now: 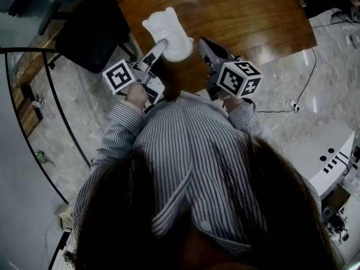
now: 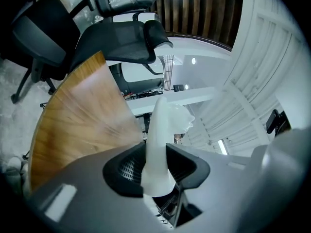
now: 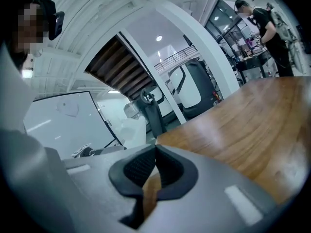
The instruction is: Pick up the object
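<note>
A flat white figure-shaped object [image 1: 171, 30] with a rounded, eared top is held up over the near edge of the brown wooden table [image 1: 236, 16]. My left gripper [image 1: 163, 43] is shut on its lower part. In the left gripper view the object [image 2: 163, 125] stands upright between the dark pads [image 2: 129, 166], which press on both its sides, and the left gripper [image 2: 156, 152] points past the table [image 2: 77, 115]. My right gripper [image 1: 203, 43] hovers just right of the object, shut with nothing in it. In its own view the right gripper [image 3: 155, 149] has its tips together.
A black office chair [image 1: 93, 32] stands left of the table, and more chairs [image 2: 121, 42] show beyond it. A cable [image 1: 306, 77] trails on the marble floor at the right, near white equipment [image 1: 332, 162]. A person [image 3: 269, 28] stands far behind the table [image 3: 257, 125].
</note>
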`<act>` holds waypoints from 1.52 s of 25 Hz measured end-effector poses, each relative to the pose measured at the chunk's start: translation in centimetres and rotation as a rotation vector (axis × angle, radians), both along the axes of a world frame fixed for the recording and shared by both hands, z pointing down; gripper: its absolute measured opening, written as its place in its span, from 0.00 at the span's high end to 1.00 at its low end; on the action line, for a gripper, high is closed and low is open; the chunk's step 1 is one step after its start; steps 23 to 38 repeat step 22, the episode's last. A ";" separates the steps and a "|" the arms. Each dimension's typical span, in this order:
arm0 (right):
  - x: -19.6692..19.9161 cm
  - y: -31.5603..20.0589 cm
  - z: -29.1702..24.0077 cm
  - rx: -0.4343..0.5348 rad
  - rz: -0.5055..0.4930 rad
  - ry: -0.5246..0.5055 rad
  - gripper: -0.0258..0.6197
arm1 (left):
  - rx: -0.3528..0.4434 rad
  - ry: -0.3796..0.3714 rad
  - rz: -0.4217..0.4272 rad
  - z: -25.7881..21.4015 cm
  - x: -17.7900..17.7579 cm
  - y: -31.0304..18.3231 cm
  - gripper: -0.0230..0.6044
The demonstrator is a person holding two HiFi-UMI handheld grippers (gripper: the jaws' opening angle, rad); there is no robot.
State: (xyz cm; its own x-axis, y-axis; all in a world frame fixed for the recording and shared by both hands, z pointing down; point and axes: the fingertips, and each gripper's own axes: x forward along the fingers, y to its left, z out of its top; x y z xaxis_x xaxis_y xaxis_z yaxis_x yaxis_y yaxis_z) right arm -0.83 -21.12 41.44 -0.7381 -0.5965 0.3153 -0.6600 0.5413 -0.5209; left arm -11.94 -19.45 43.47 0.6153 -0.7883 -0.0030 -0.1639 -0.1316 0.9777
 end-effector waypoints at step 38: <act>-0.5 0.7 -0.7 0.034 -0.035 0.039 0.96 | -0.013 0.041 -0.031 0.1 -0.3 0.2 0.76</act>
